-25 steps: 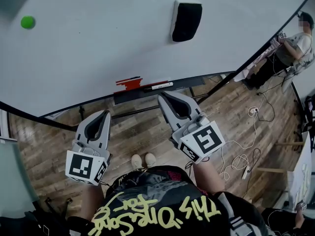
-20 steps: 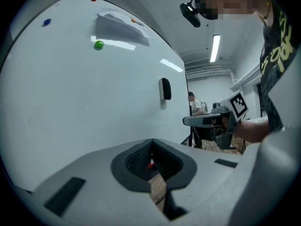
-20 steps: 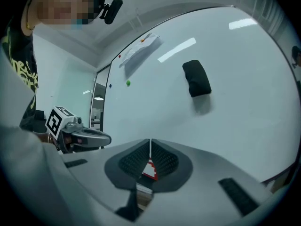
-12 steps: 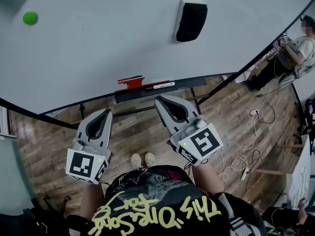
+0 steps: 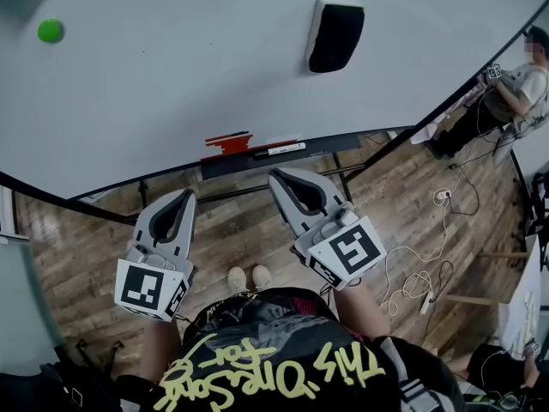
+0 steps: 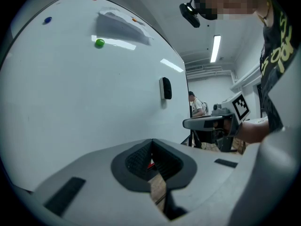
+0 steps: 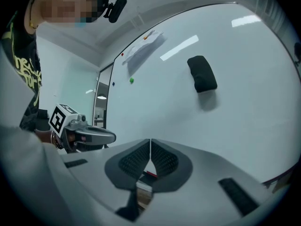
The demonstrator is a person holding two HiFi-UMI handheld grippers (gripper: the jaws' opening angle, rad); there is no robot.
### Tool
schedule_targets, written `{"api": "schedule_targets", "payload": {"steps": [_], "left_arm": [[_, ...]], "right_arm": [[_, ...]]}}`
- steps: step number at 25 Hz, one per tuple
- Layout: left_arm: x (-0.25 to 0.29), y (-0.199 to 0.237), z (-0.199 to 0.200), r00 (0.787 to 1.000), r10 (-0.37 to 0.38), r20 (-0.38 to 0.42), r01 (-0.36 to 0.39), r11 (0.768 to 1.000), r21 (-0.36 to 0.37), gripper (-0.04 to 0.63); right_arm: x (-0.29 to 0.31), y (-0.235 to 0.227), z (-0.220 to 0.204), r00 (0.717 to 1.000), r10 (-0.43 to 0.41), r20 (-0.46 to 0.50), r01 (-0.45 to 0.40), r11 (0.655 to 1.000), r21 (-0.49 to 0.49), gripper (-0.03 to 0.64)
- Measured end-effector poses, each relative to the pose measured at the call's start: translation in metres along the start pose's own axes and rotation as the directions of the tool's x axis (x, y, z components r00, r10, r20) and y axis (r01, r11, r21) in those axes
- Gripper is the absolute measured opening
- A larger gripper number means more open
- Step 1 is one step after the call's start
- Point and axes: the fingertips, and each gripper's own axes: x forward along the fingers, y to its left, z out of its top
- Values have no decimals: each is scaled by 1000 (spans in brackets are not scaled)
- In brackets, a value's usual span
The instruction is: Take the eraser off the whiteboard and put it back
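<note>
Grey plastic jaws of my left gripper (image 5: 185,197) and right gripper (image 5: 278,178) are both pressed together, empty. Since a second ago the right one has only drifted slightly. Black felt block eraser (image 5: 334,37) still sits on the glossy white whiteboard (image 5: 171,93), well ahead, so pickup has not started.

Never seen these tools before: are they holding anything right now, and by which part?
Nothing is held. The left gripper and right gripper both have jaws shut and empty; the eraser is on the whiteboard, untouched.
</note>
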Motion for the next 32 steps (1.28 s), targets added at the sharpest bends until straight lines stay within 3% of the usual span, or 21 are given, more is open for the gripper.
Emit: {"api": "schedule_targets", "payload": {"steps": [32], "left_arm": [[0,1,5,1000,-1,10,1,1000,9,8]], "right_arm": [[4,-1,-1,999,-18,-31,17,999,-34,8]]}}
